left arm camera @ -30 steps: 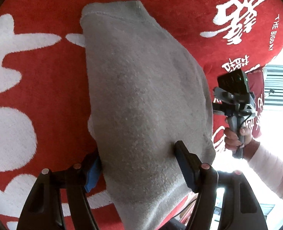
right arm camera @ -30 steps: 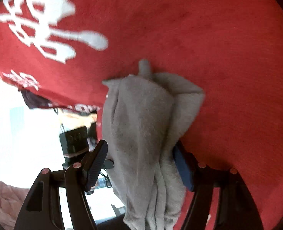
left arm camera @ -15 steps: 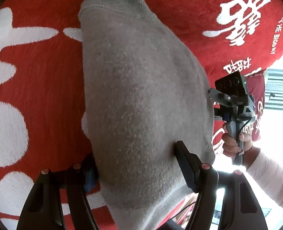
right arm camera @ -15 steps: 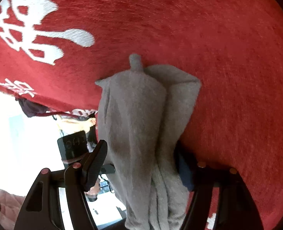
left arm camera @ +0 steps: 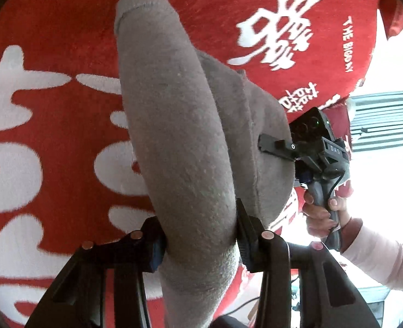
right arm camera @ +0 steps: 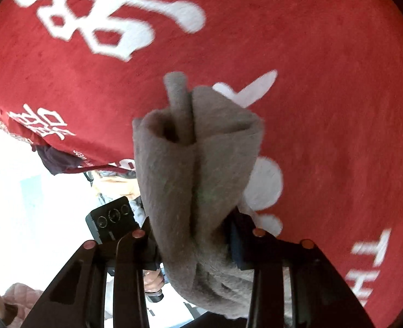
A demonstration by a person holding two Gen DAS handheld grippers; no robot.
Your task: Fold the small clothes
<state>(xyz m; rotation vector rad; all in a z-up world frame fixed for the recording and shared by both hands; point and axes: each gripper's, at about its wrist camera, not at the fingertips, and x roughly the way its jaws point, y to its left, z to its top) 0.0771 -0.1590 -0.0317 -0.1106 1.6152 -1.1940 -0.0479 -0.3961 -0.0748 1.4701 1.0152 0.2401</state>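
A small grey fleece garment (left arm camera: 179,142) hangs bunched between both grippers above a red cloth. My left gripper (left arm camera: 201,235) is shut on one end of it, the fabric squeezed between the pads. My right gripper (right arm camera: 193,232) is shut on the other end (right arm camera: 198,164), which falls in folds with a narrow strip sticking up. In the left wrist view the right gripper (left arm camera: 272,143) bites the garment's far edge. The left gripper's camera block (right arm camera: 111,218) shows in the right wrist view.
A red cloth with big white characters (left arm camera: 51,142) covers the surface below and shows in the right wrist view (right arm camera: 324,95). Its edge (left arm camera: 349,90) drops off at the right into a bright room. A dark cloth (right arm camera: 56,161) hangs beyond the edge.
Both grippers' jaws have closed in on the grey garment, which went from a wide sheet to a narrow bunched roll. The two grippers have come closer together.
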